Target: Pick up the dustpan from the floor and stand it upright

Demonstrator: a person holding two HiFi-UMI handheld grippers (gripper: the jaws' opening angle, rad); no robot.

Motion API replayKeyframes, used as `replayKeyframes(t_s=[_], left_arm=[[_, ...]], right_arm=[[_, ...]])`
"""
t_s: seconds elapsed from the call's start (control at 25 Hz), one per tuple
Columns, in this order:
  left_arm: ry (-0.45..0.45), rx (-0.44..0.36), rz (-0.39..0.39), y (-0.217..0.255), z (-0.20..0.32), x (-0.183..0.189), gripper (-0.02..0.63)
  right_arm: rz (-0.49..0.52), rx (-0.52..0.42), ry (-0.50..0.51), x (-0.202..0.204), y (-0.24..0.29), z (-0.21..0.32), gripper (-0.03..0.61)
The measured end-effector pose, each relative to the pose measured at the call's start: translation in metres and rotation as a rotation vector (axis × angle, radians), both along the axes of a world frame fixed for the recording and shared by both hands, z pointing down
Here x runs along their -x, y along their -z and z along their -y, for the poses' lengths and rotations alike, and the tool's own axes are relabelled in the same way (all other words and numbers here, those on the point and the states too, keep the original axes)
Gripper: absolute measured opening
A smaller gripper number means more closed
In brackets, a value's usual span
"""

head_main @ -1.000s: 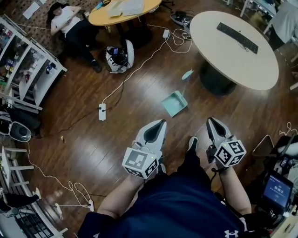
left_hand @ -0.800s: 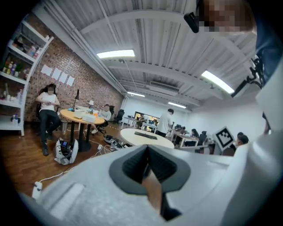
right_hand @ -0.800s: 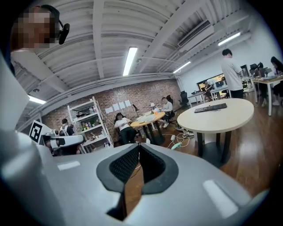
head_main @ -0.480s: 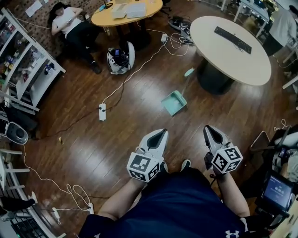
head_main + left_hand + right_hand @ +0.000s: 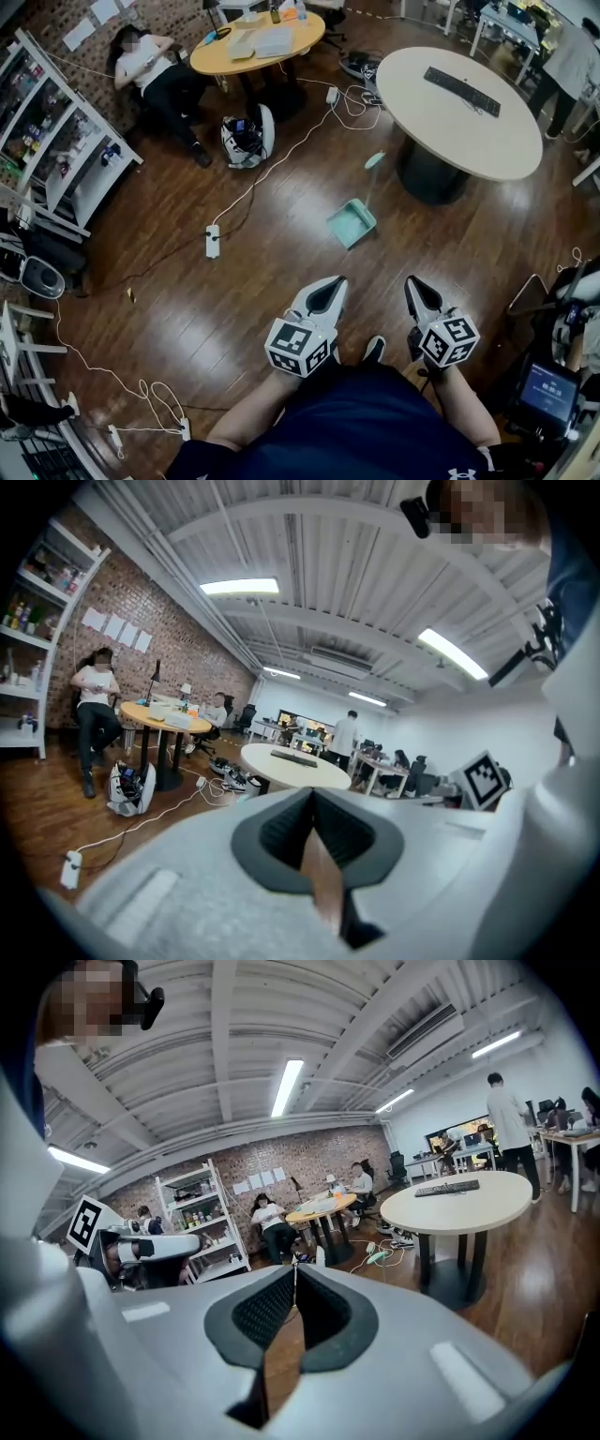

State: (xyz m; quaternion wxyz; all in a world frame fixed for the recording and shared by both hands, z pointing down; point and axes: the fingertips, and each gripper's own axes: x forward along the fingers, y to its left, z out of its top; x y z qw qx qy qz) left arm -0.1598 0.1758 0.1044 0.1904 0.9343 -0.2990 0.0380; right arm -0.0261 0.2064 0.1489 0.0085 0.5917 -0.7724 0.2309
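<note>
A teal dustpan (image 5: 352,223) lies flat on the wooden floor in the head view, its long handle running up to a teal grip (image 5: 375,160) near the round white table's base. My left gripper (image 5: 329,284) and right gripper (image 5: 411,284) are held side by side below it, well short of the pan, both shut and empty. In the left gripper view the left gripper (image 5: 312,794) has its jaws pressed together; in the right gripper view the right gripper (image 5: 294,1269) is the same. In the right gripper view the handle's grip (image 5: 378,1257) shows on the floor; the pan is hidden.
A round white table (image 5: 459,108) with a keyboard (image 5: 461,91) stands right of the dustpan. A white power strip (image 5: 213,240) and cable cross the floor at left. A bag (image 5: 246,136), a wooden table (image 5: 258,42), a seated person (image 5: 159,70) and shelves (image 5: 52,141) lie beyond.
The view has shifted forward; the dustpan sits slightly lower in the picture. Both grippers stay shut and have drawn a little closer together.
</note>
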Motion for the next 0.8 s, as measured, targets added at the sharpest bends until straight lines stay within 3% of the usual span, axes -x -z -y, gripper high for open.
replayKeyframes(t_s=[0.24, 0.8], left_arm=[[-0.007, -0.021, 0.013, 0.003, -0.014, -0.020, 0.005], [0.025, -0.052, 0.019, 0.007, -0.012, -0.026, 0.005]], right_arm=[[0.012, -0.054, 0.002, -0.017, 0.010, -0.004, 0.015], [0.007, -0.103, 0.028, -0.027, 0.023, 0.003, 0.015]])
